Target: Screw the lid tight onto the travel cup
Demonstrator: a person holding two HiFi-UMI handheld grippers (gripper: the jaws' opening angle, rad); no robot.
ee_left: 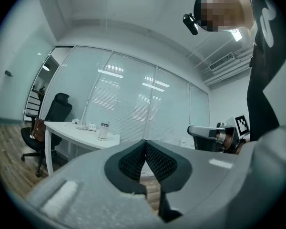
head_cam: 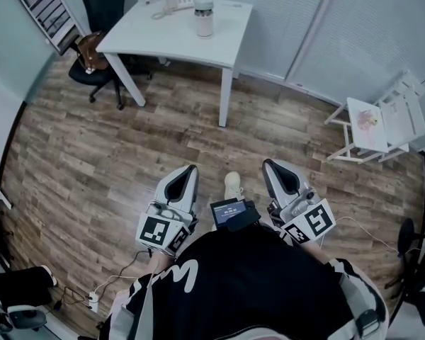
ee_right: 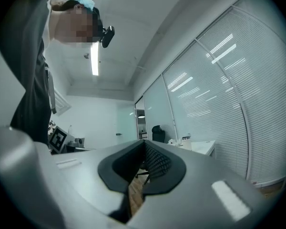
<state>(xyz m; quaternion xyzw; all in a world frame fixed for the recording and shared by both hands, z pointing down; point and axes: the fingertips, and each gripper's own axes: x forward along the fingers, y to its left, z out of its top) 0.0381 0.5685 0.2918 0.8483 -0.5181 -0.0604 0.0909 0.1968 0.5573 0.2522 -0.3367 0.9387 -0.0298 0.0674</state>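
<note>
The travel cup (head_cam: 204, 18) is a pale cylinder with a darker lid on top, standing upright on the white table (head_cam: 163, 37) far ahead across the room. It shows small in the left gripper view as the cup (ee_left: 103, 131) and tiny in the right gripper view as the cup (ee_right: 186, 140). Held close to the person's waist, my left gripper (head_cam: 190, 171) and right gripper (head_cam: 269, 166) are both shut with nothing between the pads. Each points level toward the table, several steps away from the cup. The left gripper (ee_left: 145, 145) and right gripper (ee_right: 144, 147) show their jaws pressed together.
A desk phone (head_cam: 177, 0) lies on the table behind the cup. A black office chair (head_cam: 99, 20) with a brown bag stands at the table's left. A white folding chair (head_cam: 379, 122) stands at the right wall. Wooden floor (head_cam: 127, 154) stretches between me and the table. Cables lie at lower left.
</note>
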